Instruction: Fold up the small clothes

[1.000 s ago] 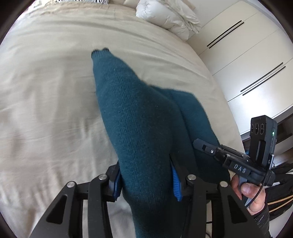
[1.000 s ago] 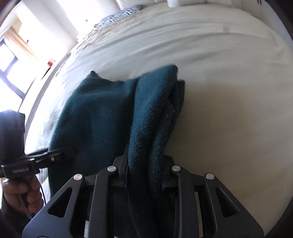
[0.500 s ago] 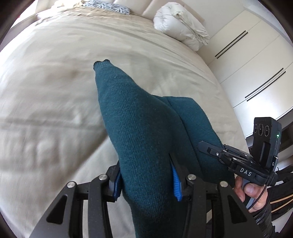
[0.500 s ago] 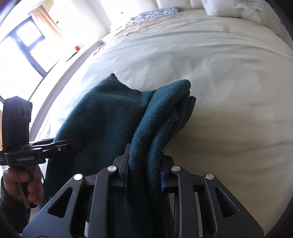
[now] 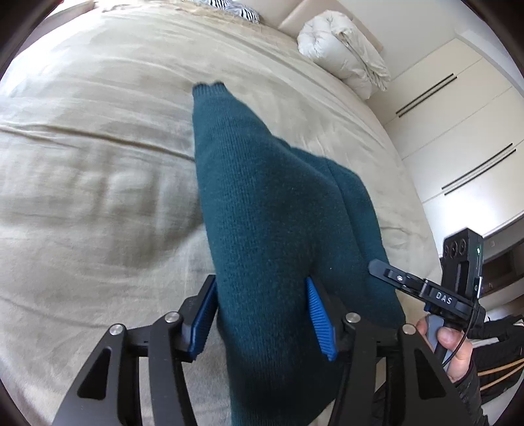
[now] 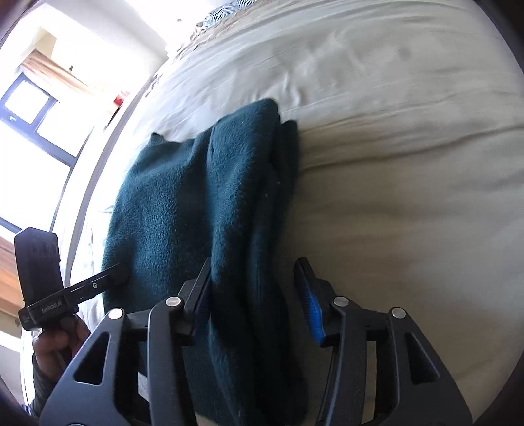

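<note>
A dark teal knit garment (image 5: 268,209) lies folded on the beige bed cover, its narrow cuffed end pointing away. My left gripper (image 5: 262,314) has its blue pads (image 5: 319,324) spread, with the fabric lying loose between them. In the right wrist view the same garment (image 6: 203,203) lies in thick folded layers. My right gripper (image 6: 255,291) is open; the fabric touches the left finger and the right pad (image 6: 309,304) stands clear of it. Each gripper shows in the other's view, at the garment's near side edges.
The beige bed cover (image 5: 98,196) stretches all around the garment. A white rolled duvet (image 5: 344,62) and a zebra-print pillow (image 5: 235,6) lie at the head of the bed. White wardrobe doors (image 5: 458,131) stand at the right. A window (image 6: 39,131) is at the left.
Both grippers were shut on the garment and have opened. The garment has come down onto the bed cover.
</note>
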Available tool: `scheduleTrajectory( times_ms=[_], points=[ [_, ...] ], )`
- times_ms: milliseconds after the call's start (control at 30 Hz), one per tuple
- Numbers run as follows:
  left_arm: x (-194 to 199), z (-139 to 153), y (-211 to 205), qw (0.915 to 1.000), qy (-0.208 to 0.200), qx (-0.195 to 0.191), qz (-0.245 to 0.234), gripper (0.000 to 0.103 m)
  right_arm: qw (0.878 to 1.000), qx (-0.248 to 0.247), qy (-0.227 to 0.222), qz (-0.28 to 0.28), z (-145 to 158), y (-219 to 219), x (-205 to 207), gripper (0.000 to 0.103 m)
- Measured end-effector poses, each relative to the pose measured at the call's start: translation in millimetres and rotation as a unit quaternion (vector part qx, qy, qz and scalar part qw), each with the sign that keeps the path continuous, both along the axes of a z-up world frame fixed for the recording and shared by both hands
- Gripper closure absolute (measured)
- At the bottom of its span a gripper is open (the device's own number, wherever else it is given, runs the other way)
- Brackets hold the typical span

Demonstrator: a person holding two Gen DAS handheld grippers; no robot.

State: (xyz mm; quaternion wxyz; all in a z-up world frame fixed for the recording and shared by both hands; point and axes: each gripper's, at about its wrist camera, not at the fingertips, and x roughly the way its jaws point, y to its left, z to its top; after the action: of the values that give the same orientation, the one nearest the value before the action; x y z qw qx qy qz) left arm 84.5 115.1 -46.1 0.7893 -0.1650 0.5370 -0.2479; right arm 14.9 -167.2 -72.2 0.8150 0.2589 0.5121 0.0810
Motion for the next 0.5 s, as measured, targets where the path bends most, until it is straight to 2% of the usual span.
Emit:
scheduleTrajectory(
  times_ms=[167,267,333,400,500],
  points=[
    [-8.6,32.6,4.7,0.998,-0.055,0.018,0.027,0.048,0.999,-0.012,-0.045,-0.017,37.6,-8.5,-24.0,0.057],
    [-17.6,50.1,-8.4,0.996,-0.086,0.023,0.013,0.047,0.996,-0.023,-0.09,0.008,67.3,7.8,-41.5,0.057],
    [-19.9,52.2,-22.7,0.995,-0.097,0.021,-0.009,0.045,0.994,-0.009,-0.106,0.027,75.7,19.2,-47.9,0.057],
    [-17.8,44.6,-33.7,0.9949,-0.093,0.032,-0.02,0.045,0.993,0.007,-0.108,0.045,73.7,30.5,-46.5,0.057],
    [-14.8,26.5,-38.5,0.9954,-0.084,0.039,-0.023,0.045,0.996,0.003,-0.074,0.055,49.7,36.0,-42.0,0.057]
  ],
)
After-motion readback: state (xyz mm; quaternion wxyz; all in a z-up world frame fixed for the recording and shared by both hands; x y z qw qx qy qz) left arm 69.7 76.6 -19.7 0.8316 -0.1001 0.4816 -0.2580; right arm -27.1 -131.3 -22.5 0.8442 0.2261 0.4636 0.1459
